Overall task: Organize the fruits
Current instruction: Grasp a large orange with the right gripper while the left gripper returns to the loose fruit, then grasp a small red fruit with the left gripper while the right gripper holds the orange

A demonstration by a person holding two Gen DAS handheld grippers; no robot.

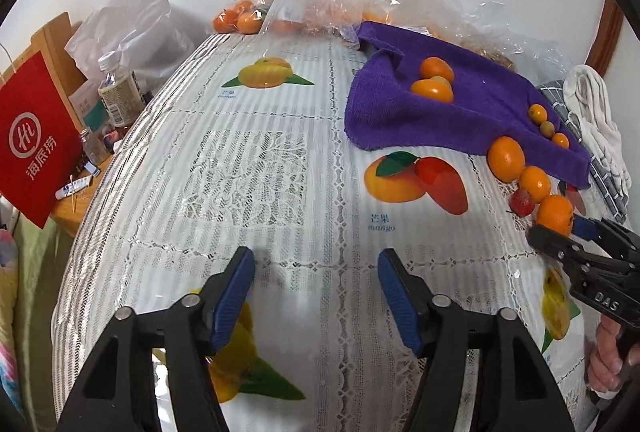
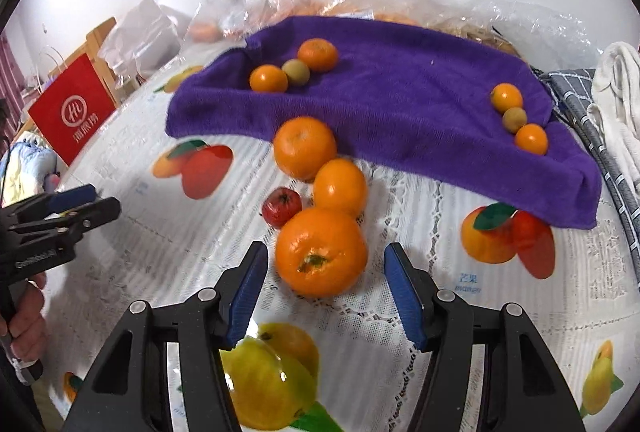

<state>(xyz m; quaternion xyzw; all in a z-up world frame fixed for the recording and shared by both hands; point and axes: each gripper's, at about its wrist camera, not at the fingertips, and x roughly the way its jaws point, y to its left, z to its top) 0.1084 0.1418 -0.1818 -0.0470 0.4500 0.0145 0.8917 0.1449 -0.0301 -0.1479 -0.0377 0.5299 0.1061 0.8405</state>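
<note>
Three oranges lie in a row on the tablecloth in front of a purple towel (image 2: 400,104): a near one (image 2: 321,252), a middle one (image 2: 340,187) and a far one (image 2: 304,147), with a small red fruit (image 2: 281,207) beside them. My right gripper (image 2: 326,286) is open, its jaws either side of the near orange and just short of it. On the towel lie two small oranges with a green fruit (image 2: 295,71) at left, and three small fruits (image 2: 514,119) at right. My left gripper (image 1: 316,290) is open and empty above bare tablecloth; the towel (image 1: 472,104) and oranges (image 1: 506,158) lie to its right.
Clear plastic bags with more oranges (image 1: 240,18) stand along the wall behind the towel. A white and a checked cloth (image 2: 616,100) lie at the right edge. A red paper bag (image 1: 32,140), a bottle (image 1: 118,94) and clutter stand on a side table at left.
</note>
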